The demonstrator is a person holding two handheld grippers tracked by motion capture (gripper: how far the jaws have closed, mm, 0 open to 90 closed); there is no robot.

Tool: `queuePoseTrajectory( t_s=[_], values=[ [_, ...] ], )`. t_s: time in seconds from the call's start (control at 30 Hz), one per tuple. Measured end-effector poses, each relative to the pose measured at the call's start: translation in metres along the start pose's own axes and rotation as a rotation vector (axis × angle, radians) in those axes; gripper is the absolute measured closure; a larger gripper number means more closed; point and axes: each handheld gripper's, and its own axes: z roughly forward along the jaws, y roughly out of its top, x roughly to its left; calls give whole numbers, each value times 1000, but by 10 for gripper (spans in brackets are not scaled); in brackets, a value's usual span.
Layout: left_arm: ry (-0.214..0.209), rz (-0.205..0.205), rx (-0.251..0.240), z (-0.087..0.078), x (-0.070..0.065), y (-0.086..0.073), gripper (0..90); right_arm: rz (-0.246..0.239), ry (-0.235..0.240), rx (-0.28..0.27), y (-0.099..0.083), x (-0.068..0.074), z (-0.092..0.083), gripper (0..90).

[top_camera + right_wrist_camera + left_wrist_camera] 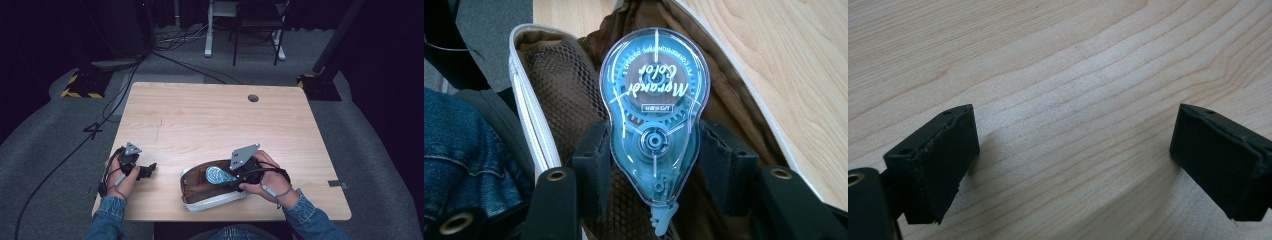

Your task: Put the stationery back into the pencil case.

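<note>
A clear blue correction tape dispenser (654,105) (218,175) is clamped between the pads of my right gripper (653,160) (231,176), which is shut on it. It hangs over the open mouth of a white pencil case (210,201) (526,100) with a brown lining and mesh pocket, lying near the table's front edge. My left gripper (148,170) (1073,160) rests low over bare wood at the front left, jaws open and nothing between them.
The wooden table (210,120) has a cable hole (253,98) at the back right. Cables, a chair and stand legs lie on the grey carpet beyond. A denim sleeve (459,150) lies beside the case.
</note>
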Motion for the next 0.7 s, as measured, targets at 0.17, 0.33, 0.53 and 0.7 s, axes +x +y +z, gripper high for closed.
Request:
queuePoseTrajectory(
  t_s=[0.17,0.33,0.53,0.7],
  values=[
    [3,1,2,0,0,0,59,0,20,-1,-1,0,4,497],
    [2,1,2,0,0,0,59,6,25,-7,-1,0,6,497],
    [2,1,2,0,0,0,59,31,27,-57,-3,-3,11,492],
    [2,1,2,0,0,0,59,36,45,-94,-6,-5,18,289]
  ],
)
